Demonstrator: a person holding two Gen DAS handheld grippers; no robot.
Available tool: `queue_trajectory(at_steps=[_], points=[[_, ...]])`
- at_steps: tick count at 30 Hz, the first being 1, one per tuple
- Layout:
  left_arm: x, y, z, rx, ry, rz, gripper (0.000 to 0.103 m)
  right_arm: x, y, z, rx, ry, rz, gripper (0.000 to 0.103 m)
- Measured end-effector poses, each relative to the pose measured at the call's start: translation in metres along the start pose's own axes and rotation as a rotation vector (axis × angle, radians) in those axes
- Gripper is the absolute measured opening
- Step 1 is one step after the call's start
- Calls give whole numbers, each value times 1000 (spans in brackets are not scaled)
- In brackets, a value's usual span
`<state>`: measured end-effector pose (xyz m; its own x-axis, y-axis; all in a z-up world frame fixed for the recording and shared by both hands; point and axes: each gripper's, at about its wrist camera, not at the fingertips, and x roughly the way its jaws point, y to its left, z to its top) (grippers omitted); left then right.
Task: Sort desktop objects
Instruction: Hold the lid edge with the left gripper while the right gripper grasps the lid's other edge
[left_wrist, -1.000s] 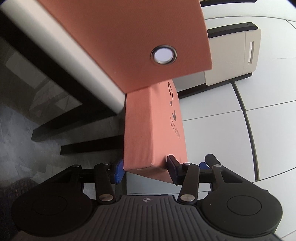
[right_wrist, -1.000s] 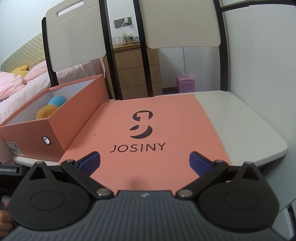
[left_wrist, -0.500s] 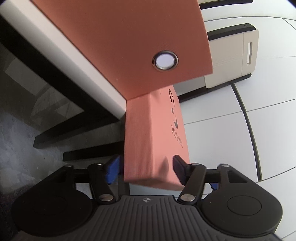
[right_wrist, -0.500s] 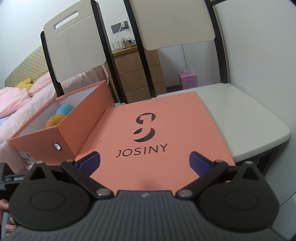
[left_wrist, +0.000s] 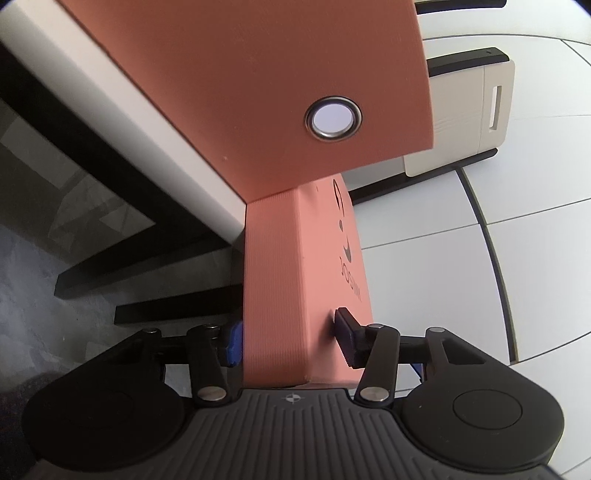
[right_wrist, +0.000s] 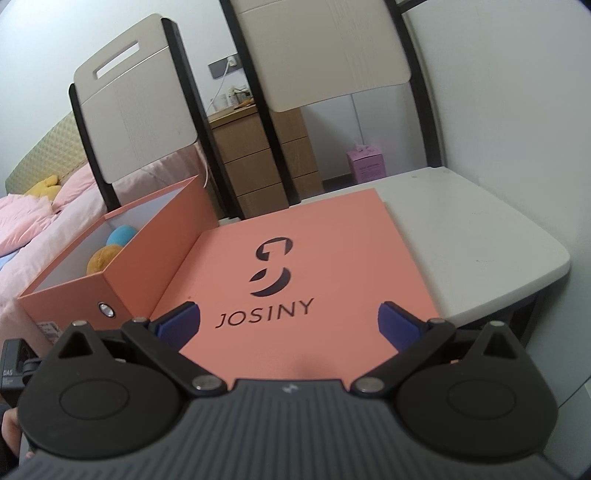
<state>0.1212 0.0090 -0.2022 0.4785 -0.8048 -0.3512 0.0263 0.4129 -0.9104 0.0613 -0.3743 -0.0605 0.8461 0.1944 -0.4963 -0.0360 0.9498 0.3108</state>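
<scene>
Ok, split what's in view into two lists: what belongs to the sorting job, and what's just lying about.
Part of the job:
- box lid, salmon, printed JOSINY
- open box, same colour
- soft toys inside the box
- left tool, clamped on the lid's rim
- right tool, open over the lid

Just lying about:
- two chairs
- wooden drawers
- pink carton on the floor
- bed

L gripper (left_wrist: 288, 341) pads clamped on sth's edge; R gripper (right_wrist: 288, 321) jaws spread wide, nothing betw.
</scene>
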Motion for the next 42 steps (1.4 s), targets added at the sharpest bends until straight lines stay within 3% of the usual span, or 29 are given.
queue_trajectory(at_steps=[9,15,17,22,29,35,38,40,42], points=[[-28,0,-22,-9,28,-6,50,-9,-36,0,56,28,-35,103],[-34,-6,-23,-16,34,-11,49,16,-86,5,69,122,-31,103],[-40,-6,-22,-23,41,-12,49,23,-111,4,138,124,-20,103],[-37,0,-27,-21,46,-16,49,55,-167,-11,444,203,214,103],[-35,6,-26,-16,41,-31,49,71,-178,-15,507,194,251,103],[-30,14,-21,-33,33,-20,66,82,-182,-12,500,197,263,103],[-25,8,-21,6,45,-28,64,86,-189,-12,498,207,286,102],[-22,2,-22,46,48,-33,63,88,-189,-13,494,223,294,96],[-20,-4,-23,86,48,-33,56,88,-187,-14,488,231,304,85]])
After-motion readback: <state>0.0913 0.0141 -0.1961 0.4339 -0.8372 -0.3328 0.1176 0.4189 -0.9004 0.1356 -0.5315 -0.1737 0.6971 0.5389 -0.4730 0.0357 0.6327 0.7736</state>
